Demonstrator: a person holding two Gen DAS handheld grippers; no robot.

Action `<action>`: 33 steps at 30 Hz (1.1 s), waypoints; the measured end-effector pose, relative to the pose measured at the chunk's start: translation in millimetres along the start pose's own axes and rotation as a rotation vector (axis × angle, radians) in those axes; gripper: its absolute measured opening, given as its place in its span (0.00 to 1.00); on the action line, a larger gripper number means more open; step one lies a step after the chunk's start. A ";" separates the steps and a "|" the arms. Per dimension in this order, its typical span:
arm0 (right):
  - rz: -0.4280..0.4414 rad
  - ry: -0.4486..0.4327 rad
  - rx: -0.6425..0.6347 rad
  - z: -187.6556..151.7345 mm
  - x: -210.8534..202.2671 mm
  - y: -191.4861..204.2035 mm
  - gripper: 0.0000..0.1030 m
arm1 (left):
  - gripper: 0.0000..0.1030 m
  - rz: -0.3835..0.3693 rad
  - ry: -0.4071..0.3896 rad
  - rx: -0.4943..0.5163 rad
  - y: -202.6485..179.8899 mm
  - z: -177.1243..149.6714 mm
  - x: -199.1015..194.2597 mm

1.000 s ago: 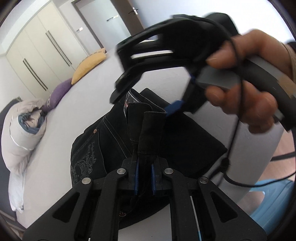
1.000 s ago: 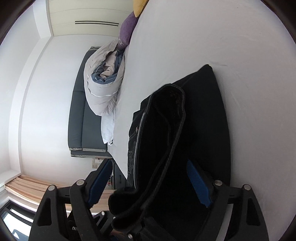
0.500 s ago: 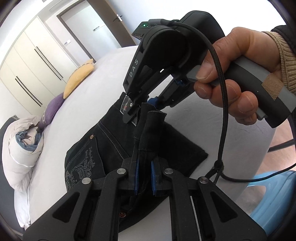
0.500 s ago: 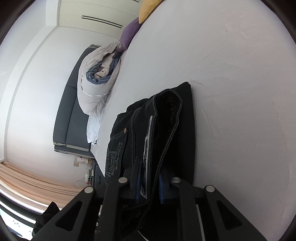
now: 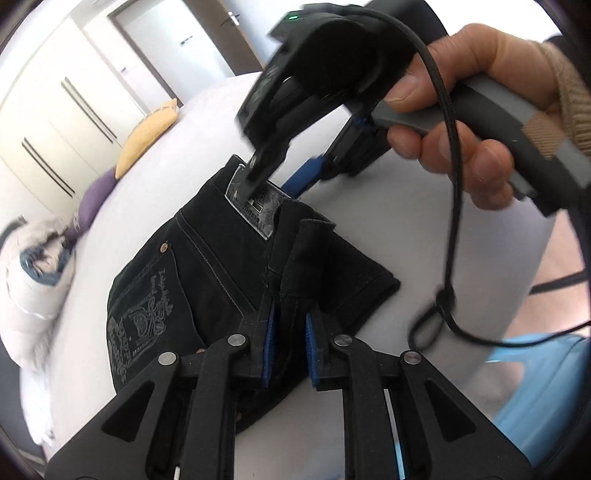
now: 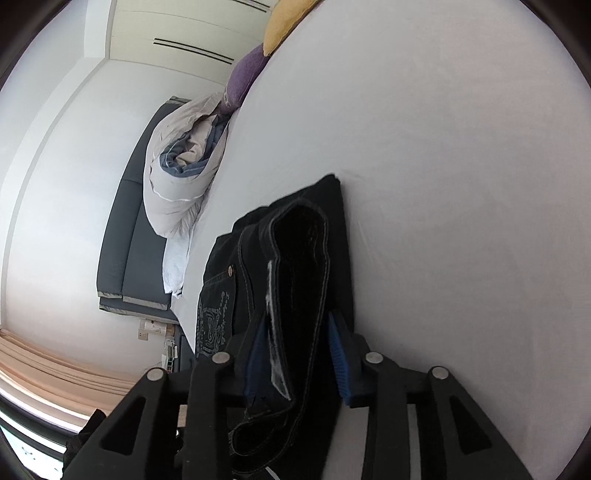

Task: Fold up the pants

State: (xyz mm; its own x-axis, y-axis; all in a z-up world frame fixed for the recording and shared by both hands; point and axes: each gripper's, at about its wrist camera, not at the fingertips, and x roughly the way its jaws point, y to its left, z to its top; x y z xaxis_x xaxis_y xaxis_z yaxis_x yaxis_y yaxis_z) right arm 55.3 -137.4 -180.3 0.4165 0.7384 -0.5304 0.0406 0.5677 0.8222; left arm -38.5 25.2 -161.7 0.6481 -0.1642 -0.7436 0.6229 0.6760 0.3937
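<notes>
Black jeans (image 5: pixel 207 280) lie folded on a white bed (image 5: pixel 207 122), back pocket embroidery and a grey waist label (image 5: pixel 255 206) facing up. My left gripper (image 5: pixel 289 332) has opened slightly around a raised fold of the waistband; the cloth stands between the blue pads. My right gripper (image 5: pixel 280 177) is seen in the left wrist view at the label end, held by a hand. In the right wrist view the right gripper (image 6: pixel 295 350) is open with the waistband loop (image 6: pixel 299 266) loose between its fingers.
A rolled grey duvet (image 6: pixel 184 173) lies at the bed's head, with a purple pillow (image 6: pixel 245 79) and a yellow pillow (image 6: pixel 284 22) beside it. White wardrobes (image 5: pixel 51 122) and a door stand beyond. A cable (image 5: pixel 448 206) hangs from the right gripper. A blue object (image 5: pixel 535 391) sits beside the bed.
Both grippers were shut on the waistband half a second ago; both have now opened. The jeans have settled lower on the bed.
</notes>
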 end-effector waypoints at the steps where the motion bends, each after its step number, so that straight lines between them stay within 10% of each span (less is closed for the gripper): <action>1: -0.018 -0.021 0.003 2.2 -7.6 0.9 0.44 | 0.14 -0.020 -0.003 -0.018 4.9 -2.3 -5.9; 9: 0.201 0.024 -0.093 -0.4 -12.0 50.4 0.44 | 0.14 -0.198 -0.061 -0.252 51.0 -21.6 -51.3; 13: 0.148 0.152 -0.121 -23.4 20.6 49.4 0.44 | 0.14 -0.238 -0.054 -0.486 103.8 -26.0 -53.0; 15: 0.018 0.206 -0.164 -41.2 37.7 36.3 0.24 | 0.14 -0.248 -0.052 -0.553 130.6 -34.0 -43.7; 20: 0.035 0.162 -0.066 -42.4 35.2 12.7 0.00 | 0.14 -0.348 -0.060 -0.660 197.8 -27.0 -8.3; 24: -0.013 0.160 -0.119 -42.4 38.4 22.7 0.00 | 0.14 -0.427 -0.020 -0.779 248.8 -31.5 48.4; 33: -0.034 0.143 -0.119 -43.5 46.1 26.4 0.00 | 0.10 -0.349 0.061 -0.700 226.7 -71.0 61.4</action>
State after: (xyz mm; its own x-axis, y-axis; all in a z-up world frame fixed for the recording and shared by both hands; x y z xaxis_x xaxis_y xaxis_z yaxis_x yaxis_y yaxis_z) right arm 36.1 -72.5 -192.0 0.2832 0.7575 -0.5882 -0.0587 0.6258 0.7777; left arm 111.4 219.4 -156.4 0.4279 -0.4246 -0.7979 0.3523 0.8913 -0.2854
